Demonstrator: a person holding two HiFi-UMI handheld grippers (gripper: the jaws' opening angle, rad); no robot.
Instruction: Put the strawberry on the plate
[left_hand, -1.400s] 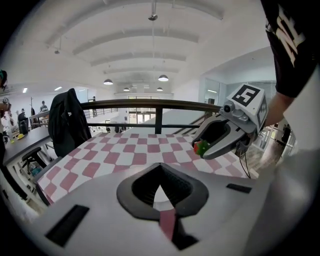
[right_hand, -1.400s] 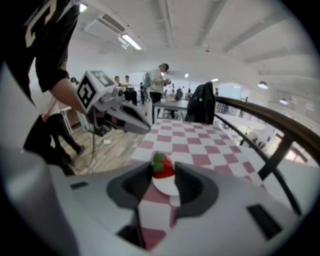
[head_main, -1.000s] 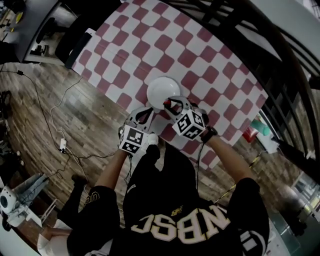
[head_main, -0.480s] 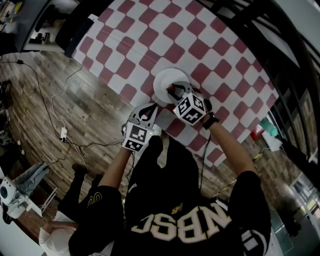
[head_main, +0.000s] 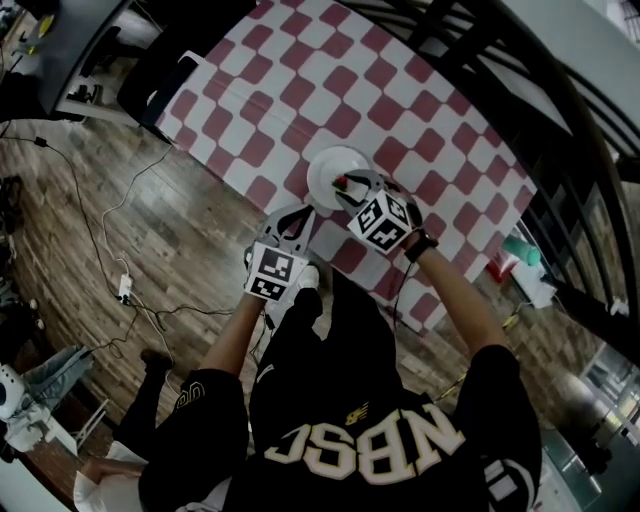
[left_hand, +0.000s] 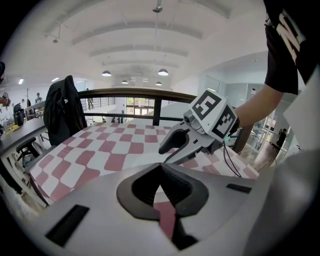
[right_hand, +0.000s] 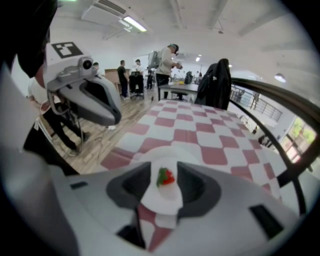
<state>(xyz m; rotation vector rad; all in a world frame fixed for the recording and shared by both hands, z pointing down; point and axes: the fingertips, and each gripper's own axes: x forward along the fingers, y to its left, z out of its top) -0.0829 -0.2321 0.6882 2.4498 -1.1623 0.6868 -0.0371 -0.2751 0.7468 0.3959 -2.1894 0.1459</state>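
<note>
The person in the black jersey (head_main: 350, 440) holds two grippers out over the near edge of the one table (head_main: 300, 80), with its red-and-white checked cloth. The one plate (head_main: 325, 165), white, sits just inside that edge.

The left gripper (head_main: 297, 213) hangs on the person's side of the plate, near it but not touching, about over the table's edge. In its own view the two jaws meet at the tips with nothing between them, only a thin sliver of cloth showing below.

The right gripper (head_main: 347, 185) is right over the plate's near side. Its jaws stand spread wide. Between them lies the one strawberry (right_hand: 166, 176), red with a green top, resting on the plate. There is a clear gap to each jaw, so neither touches it. Each gripper carries one marker cube, two in all.

Beyond the plate the cloth runs on bare to the far end of the table. At the far corner, left of the plate as the person faces it, stands one chair with a black jacket (left_hand: 62, 112) over its back. A dark railing (left_hand: 125, 92) runs along the far side of the table.

Left of the plate, off the table, the floor is wood, with cables (head_main: 130, 290) trailing across it. Farther off that way a few people (right_hand: 162, 62) stand around desks. I cannot count them for sure.
</note>
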